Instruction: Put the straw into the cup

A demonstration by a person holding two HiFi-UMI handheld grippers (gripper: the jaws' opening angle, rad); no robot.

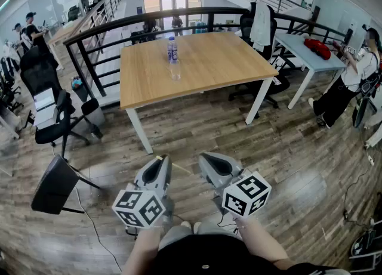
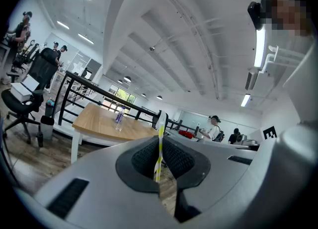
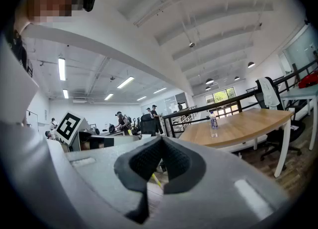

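**Straw in your left tongs, cup well off on the table**

Seen from the head view, you hold both tongs level and side by side at 6 o'clock, above your forearms. The marker cubes face you and the tips aim toward 12 o'clock. The left tongs (image 1: pixel 159 163) and right tongs (image 1: pixel 209 159) sit near each other without touching.

The cup (image 1: pixel 175 71) stands on the table (image 1: pixel 239 59) at 12 o'clock, just in front of a bottle (image 1: pixel 172 48) and well apart from both tongs.

Only the left gripper view makes the grip plain. Your left tongs pinch a yellow-and-white striped straw (image 2: pixel 159 148), which stands upright between the pads with its top poking above the tips. The right gripper view shows your right tongs pressed together with nothing between the pads.

Bare wood floor (image 1: pixel 298 148) lies between you and the table's near edge. A black office chair (image 1: pixel 57 119) stands at 9 o'clock and another (image 1: pixel 54 184) at 8 o'clock. A black railing (image 1: pixel 197 11) runs behind the table, and a white desk (image 1: pixel 304 47) sits at 2 o'clock.
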